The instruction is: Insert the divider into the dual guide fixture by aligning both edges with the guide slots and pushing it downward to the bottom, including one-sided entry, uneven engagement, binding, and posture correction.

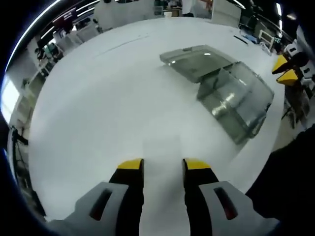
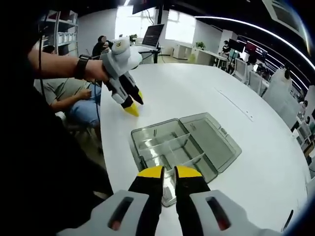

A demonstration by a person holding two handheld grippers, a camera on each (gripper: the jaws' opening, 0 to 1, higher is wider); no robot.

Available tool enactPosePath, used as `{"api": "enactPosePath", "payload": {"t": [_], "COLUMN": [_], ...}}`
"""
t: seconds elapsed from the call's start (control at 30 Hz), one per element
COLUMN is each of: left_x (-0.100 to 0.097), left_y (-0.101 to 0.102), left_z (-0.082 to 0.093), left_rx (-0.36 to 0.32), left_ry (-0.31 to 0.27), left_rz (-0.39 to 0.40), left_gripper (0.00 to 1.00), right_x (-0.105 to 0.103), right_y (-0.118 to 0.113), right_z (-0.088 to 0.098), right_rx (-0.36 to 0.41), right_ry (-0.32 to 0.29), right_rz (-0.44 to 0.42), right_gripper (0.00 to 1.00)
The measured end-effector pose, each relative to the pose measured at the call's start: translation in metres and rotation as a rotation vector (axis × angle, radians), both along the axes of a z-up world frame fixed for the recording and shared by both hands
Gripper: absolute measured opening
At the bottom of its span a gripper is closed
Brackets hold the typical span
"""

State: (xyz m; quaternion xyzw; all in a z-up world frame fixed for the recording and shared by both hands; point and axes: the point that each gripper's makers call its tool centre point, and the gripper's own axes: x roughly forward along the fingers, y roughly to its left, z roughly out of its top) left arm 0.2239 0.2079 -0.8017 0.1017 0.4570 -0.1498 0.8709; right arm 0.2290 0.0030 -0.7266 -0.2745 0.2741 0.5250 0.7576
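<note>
clear grey plastic is what the box (image 2: pixel 184 145) is made of. it sits open on the white table (image 2: pixel 256 162), with its lid (image 2: pixel 209 137) lying flat beside the tray part. in my right gripper view i can see walls inside the tray that cut it into little rooms. in my left gripper view the same box (image 1: pixel 224 88) is well away from my left tongs, up and to the right.

my left tongs (image 1: pixel 162 164) are open a bit, with bare table showing between the yellow tips. they hold nothing. my right tongs (image 2: pixel 169 171) hang just over the near edge of the box. the tips are nearly closed, with a thin gap, and i see nothing in that gap.

in my right gripper view my left tongs (image 2: pixel 132 105) hang over the table beyond the box, with my hand (image 2: pixel 93 69) behind them.

i cannot pick out a loose divider anywhere, and i cannot tell which wall inside the box is the one to push in. so i think the job has not really begun. picking up the divider, lining up both edges and pushing it down all look left to do.
</note>
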Motion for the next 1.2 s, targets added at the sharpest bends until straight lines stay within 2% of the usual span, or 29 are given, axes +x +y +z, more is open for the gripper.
{"api": "enactPosePath", "payload": {"t": [0.3, 0.4, 0.47, 0.57, 0.63, 0.77, 0.9, 1.0, 1.1, 1.2], "left_x": [0.0, 0.002, 0.002, 0.004, 0.005, 0.004, 0.004, 0.003, 0.0, -0.002], "left_y": [-0.014, -0.015, -0.018, -0.025, -0.029, -0.039, -0.048, -0.055, -0.06, -0.068], "left_z": [0.012, 0.018, 0.024, 0.037, 0.047, 0.059, 0.073, 0.078, 0.076, 0.076], "left_rx": [-0.017, -0.023, -0.029, -0.022, -0.049, -0.058, -0.047, -0.034, -0.028, -0.023], "left_ry": [-0.116, -0.156, -0.178, -0.242, -0.28, -0.323, -0.37, -0.398, -0.38, -0.391], "left_rz": [-0.029, -0.012, -0.01, -0.029, -0.017, -0.04, -0.067, -0.094, -0.11, -0.15], "left_gripper": [0.29, 0.29, 0.29, 0.29, 0.29, 0.29, 0.29, 0.29, 0.29, 0.29], "right_x": [0.003, 0.005, 0.004, 0.004, 0.004, 0.003, 0.0, 0.0, -0.002, -0.001], "right_y": [0.012, 0.015, 0.02, 0.028, 0.032, 0.043, 0.052, 0.059, 0.069, 0.07], "right_z": [0.005, 0.007, 0.01, 0.013, 0.016, 0.026, 0.03, 0.035, 0.044, 0.045], "right_rx": [0.043, 0.057, 0.076, 0.094, 0.109, 0.175, 0.2, 0.231, 0.311, 0.309], "right_ry": [0.021, 0.027, 0.031, 0.039, 0.038, 0.07, 0.089, 0.103, 0.164, 0.16], "right_rz": [0.025, 0.029, 0.036, 0.052, 0.06, 0.062, 0.079, 0.084, 0.078, 0.082], "right_gripper": [0.04, 0.06, 0.07, 0.08, 0.08, 0.08, 0.07, 0.07, 0.06, 0.06]}}
